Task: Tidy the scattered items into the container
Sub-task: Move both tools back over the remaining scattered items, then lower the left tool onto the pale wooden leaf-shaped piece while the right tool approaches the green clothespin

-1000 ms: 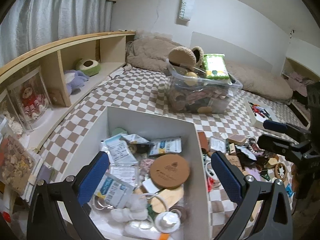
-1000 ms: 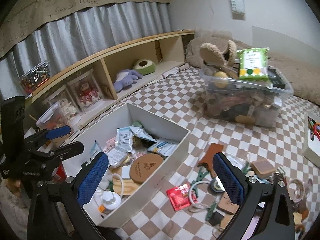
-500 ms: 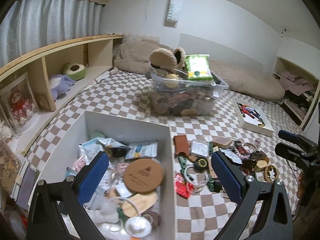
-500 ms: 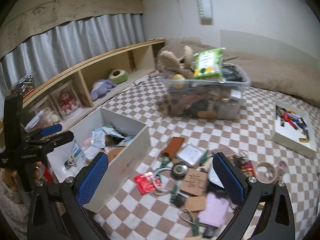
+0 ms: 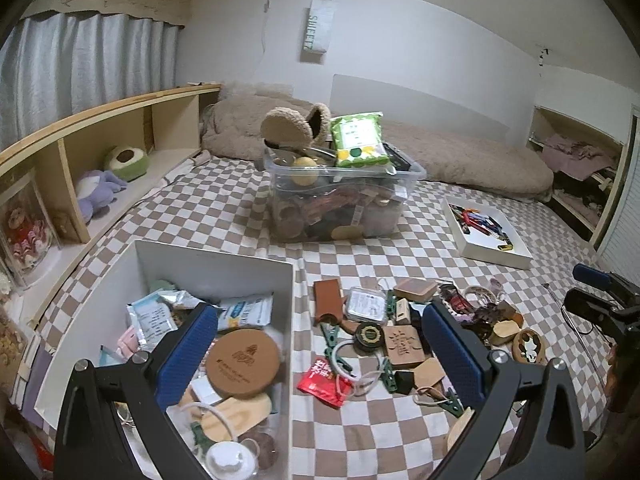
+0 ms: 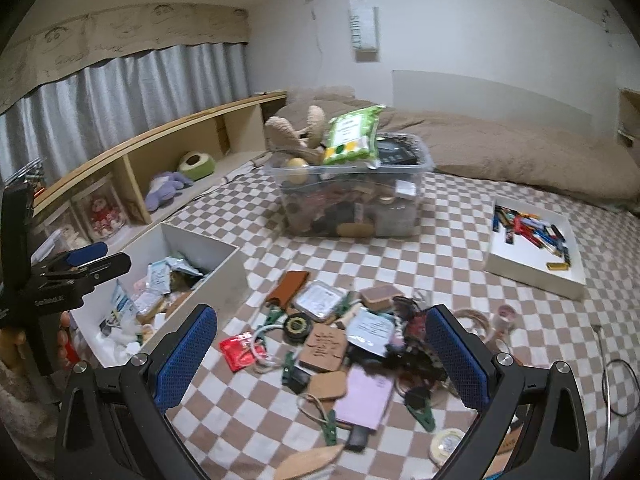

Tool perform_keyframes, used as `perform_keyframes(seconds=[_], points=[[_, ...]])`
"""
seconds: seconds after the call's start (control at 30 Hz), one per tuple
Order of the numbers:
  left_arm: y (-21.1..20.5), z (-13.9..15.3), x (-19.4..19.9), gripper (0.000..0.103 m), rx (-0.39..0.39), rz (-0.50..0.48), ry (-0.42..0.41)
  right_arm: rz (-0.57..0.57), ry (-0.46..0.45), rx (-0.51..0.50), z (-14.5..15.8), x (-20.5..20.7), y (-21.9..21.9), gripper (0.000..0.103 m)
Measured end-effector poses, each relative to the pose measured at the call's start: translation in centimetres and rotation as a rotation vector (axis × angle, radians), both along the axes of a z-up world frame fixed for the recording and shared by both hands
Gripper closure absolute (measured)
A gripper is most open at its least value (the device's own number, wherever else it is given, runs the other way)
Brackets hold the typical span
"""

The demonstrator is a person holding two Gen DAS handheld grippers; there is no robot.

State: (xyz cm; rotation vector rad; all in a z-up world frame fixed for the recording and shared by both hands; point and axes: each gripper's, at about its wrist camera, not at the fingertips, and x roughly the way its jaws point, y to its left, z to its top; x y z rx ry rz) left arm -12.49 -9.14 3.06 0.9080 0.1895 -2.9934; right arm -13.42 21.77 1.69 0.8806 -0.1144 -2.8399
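Note:
A white open box (image 5: 216, 258) (image 6: 200, 240) on the checkered bed holds packets, a round cork coaster (image 5: 243, 358) and other bits. To its right lies a scattered pile: a red packet (image 5: 322, 376) (image 6: 236, 350), a brown leather pouch (image 5: 326, 300) (image 6: 290, 286), a black round tin (image 5: 368, 334) (image 6: 297, 325), a square wooden tile (image 5: 402, 346) (image 6: 325, 346), green clips and a pink card (image 6: 366, 394). My left gripper (image 5: 316, 348) is open and empty, straddling the box's right wall. My right gripper (image 6: 320, 352) is open and empty above the pile.
A clear plastic bin (image 5: 340, 204) (image 6: 356, 200) full of items stands behind the pile. A white tray of small colourful items (image 5: 486, 232) (image 6: 532, 246) lies at the right. A wooden shelf with plush toys (image 5: 96, 184) runs along the left. A cable (image 6: 616, 376) lies at the right.
Both grippers have swung right, away from the box toward the scattered pile. Both stay open and empty.

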Motion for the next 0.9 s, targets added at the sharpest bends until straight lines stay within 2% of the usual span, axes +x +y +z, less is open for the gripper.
perform_keyframes(seconds=[0.2,0.47,0.73,0.9], points=[[1.5,-0.5,-0.4,0.000,0.004,-0.018,-0.010,-0.058,0.010,-0.024,-0.5,1.1,2.6,0.000],[3.6,-1.9,-0.9,0.000,-0.003,-0.053,-0.036,-0.126,-0.028,-0.022,-2.3,1.6,5.1,0.000],[6.6,-5.0,-1.4,0.000,0.014,-0.128,-0.112,-0.164,-0.089,-0.017,-4.8,2.0,6.5,0.000],[9.0,-7.6,-1.5,0.000,-0.006,-0.181,-0.176,-0.190,-0.136,-0.019,-6.5,2.1,7.3,0.000]])
